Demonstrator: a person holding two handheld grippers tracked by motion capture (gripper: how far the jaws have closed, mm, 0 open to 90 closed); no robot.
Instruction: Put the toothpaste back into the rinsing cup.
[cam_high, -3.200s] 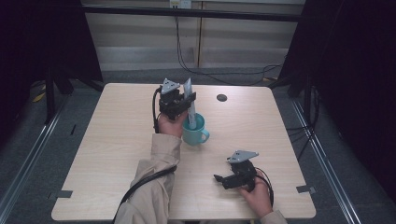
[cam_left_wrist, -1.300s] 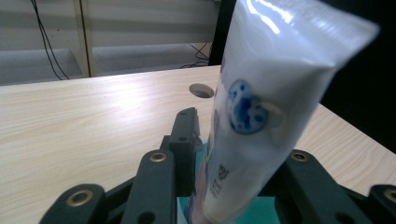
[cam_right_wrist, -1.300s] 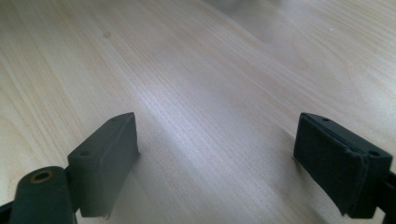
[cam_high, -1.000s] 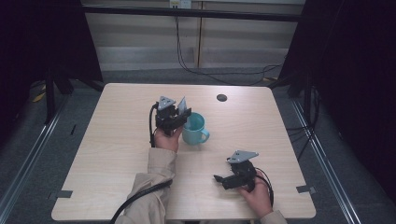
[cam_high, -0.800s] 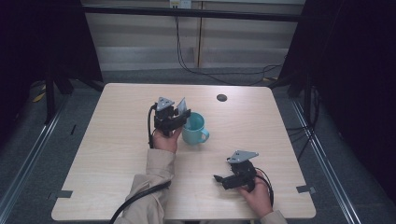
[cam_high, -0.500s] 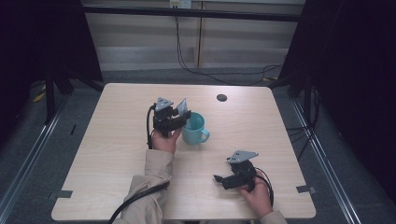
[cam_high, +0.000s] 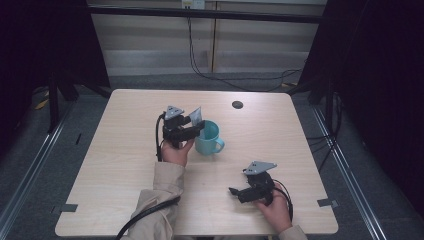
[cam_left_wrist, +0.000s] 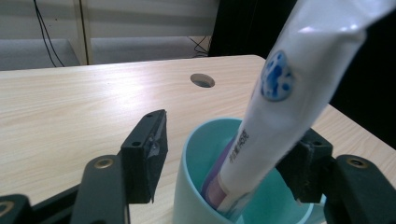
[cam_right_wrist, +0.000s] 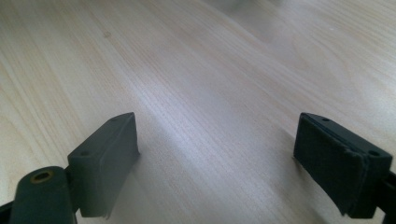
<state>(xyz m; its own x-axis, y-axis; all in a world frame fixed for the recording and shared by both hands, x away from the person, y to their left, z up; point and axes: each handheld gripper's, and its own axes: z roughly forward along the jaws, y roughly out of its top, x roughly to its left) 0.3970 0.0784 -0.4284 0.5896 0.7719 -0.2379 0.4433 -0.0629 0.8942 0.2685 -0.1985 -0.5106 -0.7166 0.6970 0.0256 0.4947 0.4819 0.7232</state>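
At the left of the high view a beige sleeve (cam_high: 159, 200) runs up from the near edge of the light wooden table (cam_high: 115, 165), and the forearm angles slightly rightward toward the table's middle. Its hand (cam_high: 176, 151) is wrapped under the left gripper (cam_high: 199, 131), which is held roughly level, pointing right toward the teal mug (cam_high: 208, 138) just beside it. In the left gripper view the jaws have just been opening and now stand well apart on either side of the mug's near rim; the left pad is clear of the cup, and the right pad sits close behind the toothpaste tube (cam_left_wrist: 275, 107), though whether it touches cannot be told. The white tube with a blue round mark stands cap-down inside the mug (cam_left_wrist: 205, 186), leaning to the upper right, its flat crimped end rising above the rim. The mug stands upright near the table's centre, handle turned to the right. Far beyond it is a round cable hole (cam_high: 237, 104) in the tabletop. To the right and nearer, well apart from the mug, the other hand (cam_high: 274, 210) rests near the table's near edge, holding the right gripper (cam_high: 235, 192) low and pointing left. In the right gripper view its jaws are spread wide with bare wood between them, gripping nothing.
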